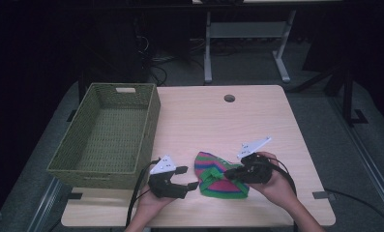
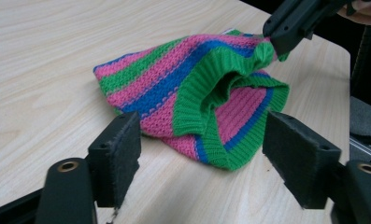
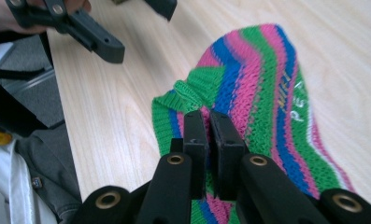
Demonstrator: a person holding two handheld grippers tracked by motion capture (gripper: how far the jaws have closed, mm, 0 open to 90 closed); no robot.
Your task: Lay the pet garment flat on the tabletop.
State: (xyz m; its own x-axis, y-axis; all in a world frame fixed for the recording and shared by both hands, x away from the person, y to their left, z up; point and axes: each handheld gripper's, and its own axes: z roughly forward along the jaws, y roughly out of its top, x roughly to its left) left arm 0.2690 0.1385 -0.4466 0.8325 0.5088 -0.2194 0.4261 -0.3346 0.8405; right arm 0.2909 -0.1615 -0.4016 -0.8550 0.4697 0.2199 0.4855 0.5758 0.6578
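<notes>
The right tool has its jaws closed tight on the green ribbed cuff of the pink, green and blue striped knitted garment, which lies on the pale wooden tabletop near its front edge, at 3 o'clock from the left tool. The left tool stands wide open just beside the garment's cuff edge, gripping nothing. The green woven rectangular basket sits at 9 o'clock from the garment, at the tabletop's left side.

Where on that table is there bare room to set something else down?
The far half of the table, from the woven basket across to the right edge, is bare wood around its small hole. The near edge is crowded: the striped knit hat lies between both grippers.
</notes>
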